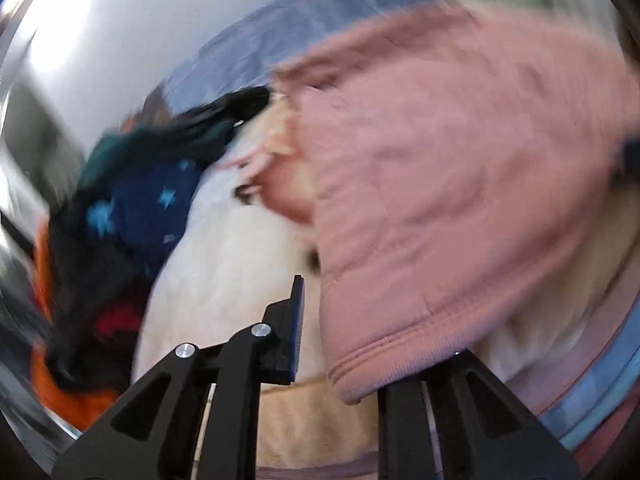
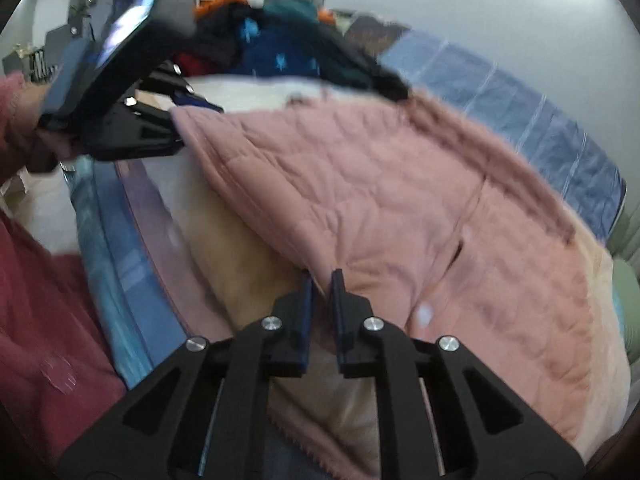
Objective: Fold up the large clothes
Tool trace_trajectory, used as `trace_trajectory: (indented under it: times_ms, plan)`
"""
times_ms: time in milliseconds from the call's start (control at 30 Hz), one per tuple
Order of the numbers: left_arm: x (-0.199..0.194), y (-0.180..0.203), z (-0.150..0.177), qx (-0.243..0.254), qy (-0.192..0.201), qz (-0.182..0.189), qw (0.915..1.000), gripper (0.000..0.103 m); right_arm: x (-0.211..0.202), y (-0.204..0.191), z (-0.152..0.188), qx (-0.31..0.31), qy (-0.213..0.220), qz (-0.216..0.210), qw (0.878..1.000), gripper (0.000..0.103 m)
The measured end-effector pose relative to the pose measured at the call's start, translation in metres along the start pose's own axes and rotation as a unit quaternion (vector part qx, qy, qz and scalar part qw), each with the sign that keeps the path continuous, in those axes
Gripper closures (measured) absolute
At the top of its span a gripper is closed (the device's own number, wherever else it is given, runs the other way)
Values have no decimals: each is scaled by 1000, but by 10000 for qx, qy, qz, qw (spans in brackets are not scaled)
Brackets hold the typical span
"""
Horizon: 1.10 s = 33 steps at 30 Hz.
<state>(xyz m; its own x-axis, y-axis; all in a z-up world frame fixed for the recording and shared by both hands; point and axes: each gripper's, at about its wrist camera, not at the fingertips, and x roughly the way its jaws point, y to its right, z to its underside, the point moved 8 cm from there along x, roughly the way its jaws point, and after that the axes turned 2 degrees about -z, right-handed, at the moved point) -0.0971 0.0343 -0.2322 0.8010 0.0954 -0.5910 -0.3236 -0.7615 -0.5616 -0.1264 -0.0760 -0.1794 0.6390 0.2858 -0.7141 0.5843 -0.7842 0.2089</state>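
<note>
The big pink jacket (image 2: 400,200) is the main thing here. It lies spread out on a bed (image 2: 540,120) with a blue striped cover, on top of a soft cream blanket (image 2: 232,248). It looks laid flat like this so it can be folded.

Behind the pink jacket sits a pile of other clothes (image 2: 280,52), dark blue with stars, green and orange. They are probably waiting their turn.

The right gripper (image 2: 320,280) is at the near edge of the pink jacket. Its two fingers are pinched close together on that edge, so it is holding the pink jacket.

The left gripper (image 2: 176,120) is at the far left corner of the pink jacket. The right camera shows it touching that corner. Its own camera is blurry, and the pink jacket (image 1: 440,180) hangs over one finger, so I cannot tell if it is pinching or loose.

Only the right camera shows the whole pink jacket.
</note>
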Motion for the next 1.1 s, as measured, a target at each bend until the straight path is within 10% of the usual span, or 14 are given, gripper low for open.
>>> trace_trajectory:
  times_ms: [100, 233, 400, 567, 733, 833, 1033, 1100]
  plan:
    - [-7, 8, 1, 361, 217, -209, 9989, 90, -1, 0, 3, 165, 92, 73, 9998, 92]
    - [-27, -9, 0, 109, 279, 705, 9971, 84, -22, 3, 3, 413, 200, -315, 9985, 84]
    - [-93, -37, -8, -433, 1088, 1966, 9735, 79, -58, 53, 14, 1494, 595, -203, 9868, 58]
    - [-95, -26, -72, -991, 1651, 2597, 9463, 71, -58, 84, 39, 1529, 219, 693, 9856, 58]
    - [-61, 64, -119, -576, 1236, 3567, 9242, 72, -56, 62, 41, 1107, 242, 563, 9920, 55]
    - [-34, 112, -118, -205, 674, 3537, 9327, 72, -50, 54, 43, 783, 126, 772, 9939, 55]
    - [-33, 116, -111, -452, 568, 3726, 9251, 72, -32, 74, 37, 872, 162, 850, 9924, 98]
    - [-34, 114, -108, -390, 596, 3726, 9253, 72, -44, 82, 27, 1304, 390, 567, 9891, 98]
